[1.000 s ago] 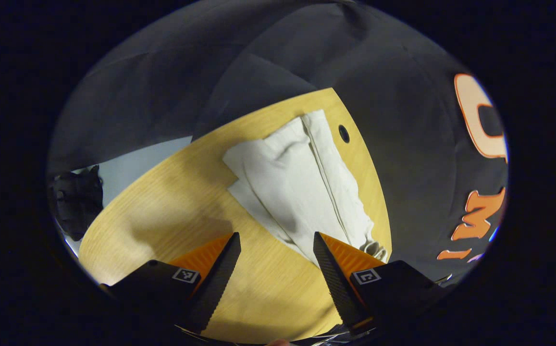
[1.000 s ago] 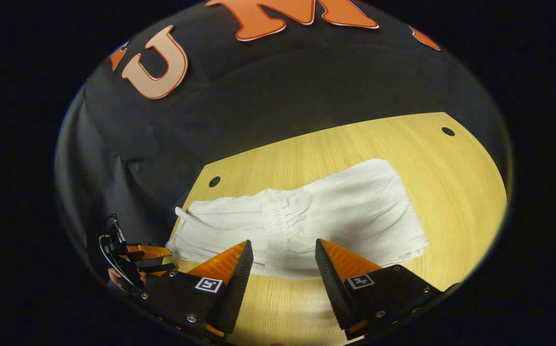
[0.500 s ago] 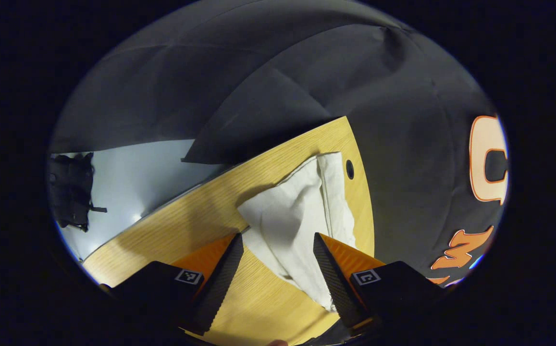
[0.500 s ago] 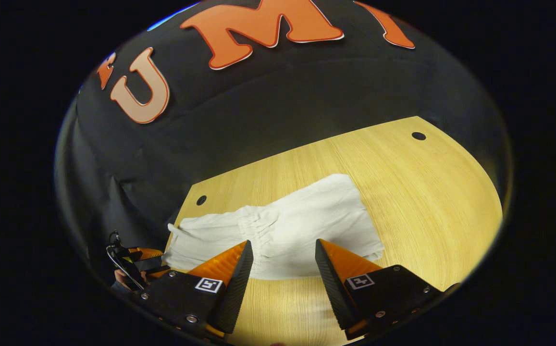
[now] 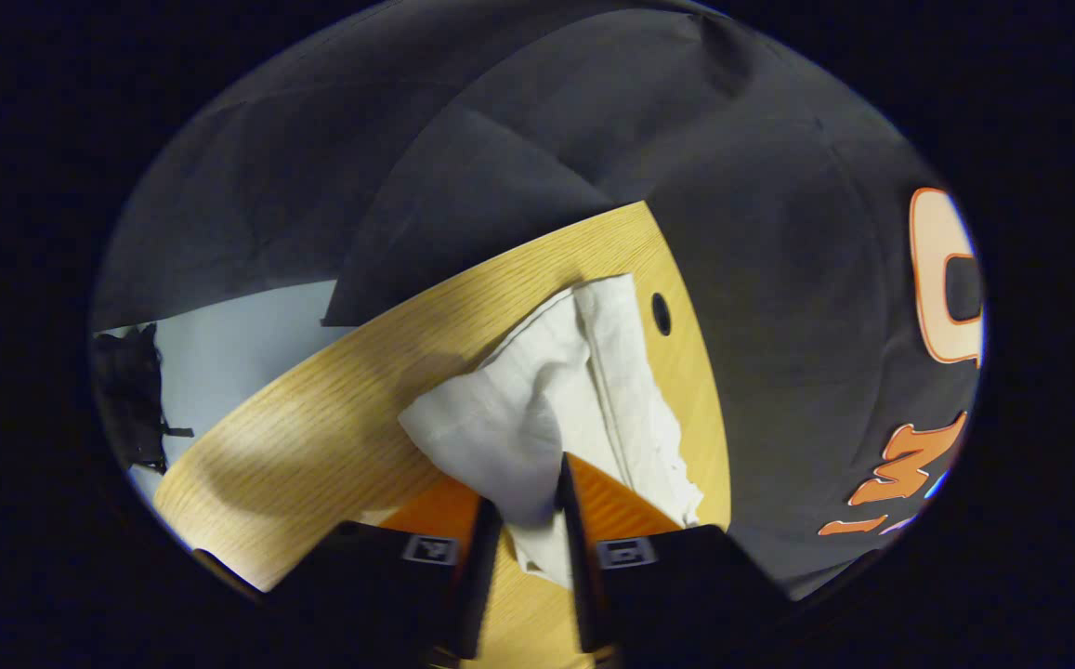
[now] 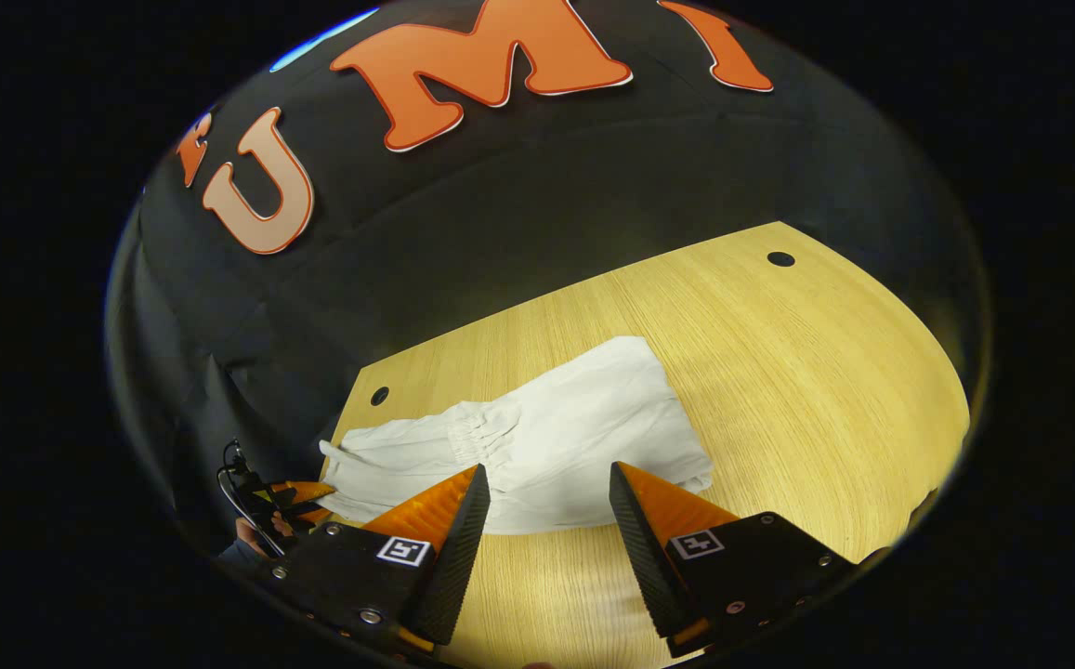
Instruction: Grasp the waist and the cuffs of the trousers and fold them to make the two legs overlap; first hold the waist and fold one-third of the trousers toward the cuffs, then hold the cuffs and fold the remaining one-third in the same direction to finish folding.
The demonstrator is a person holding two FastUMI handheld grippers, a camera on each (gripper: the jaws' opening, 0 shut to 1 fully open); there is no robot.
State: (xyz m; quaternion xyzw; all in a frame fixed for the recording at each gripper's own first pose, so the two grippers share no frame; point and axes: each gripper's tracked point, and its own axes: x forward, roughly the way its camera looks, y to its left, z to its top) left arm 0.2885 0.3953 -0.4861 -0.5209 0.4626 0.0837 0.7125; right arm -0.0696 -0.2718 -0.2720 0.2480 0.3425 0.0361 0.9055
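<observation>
The left gripper (image 5: 526,520) has its jaws pinching a corner of the white trousers (image 5: 556,409), the cloth bunching into a soft peak between the two fingers. The right gripper (image 6: 546,516) hangs above the near edge of the trousers (image 6: 537,446) with its jaws spread and nothing between them.

The trousers lie on the wooden counter (image 6: 779,372), near its left end, beside a small round hole (image 6: 379,396). The gathered elastic waist (image 6: 477,435) sits over the middle of the garment, so the legs appear already overlapped and the waist third seemingly folded over. Judging by the end the left gripper has taken, the cuff fold is likely just starting, and the last third is left to do.

The fabric is thin, matte and creased, with a straight seam along one side; the counter is pale, fine-grained wood.
</observation>
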